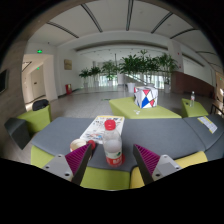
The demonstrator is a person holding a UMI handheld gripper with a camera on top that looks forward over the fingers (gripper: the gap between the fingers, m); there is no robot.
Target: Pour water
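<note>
The hand-held gripper is spread wide, its pink-padded fingers holding nothing. A clear water bottle with a red cap stands upright between them, gaps on both sides, on the grey worktop. Its long axis is vertical. Beyond stands a patterned box.

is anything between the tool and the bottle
Nothing visible does. The bottle with a red cap stands upright on the grey table, just ahead of the open tool, in line with the gap between its fingers.
</note>
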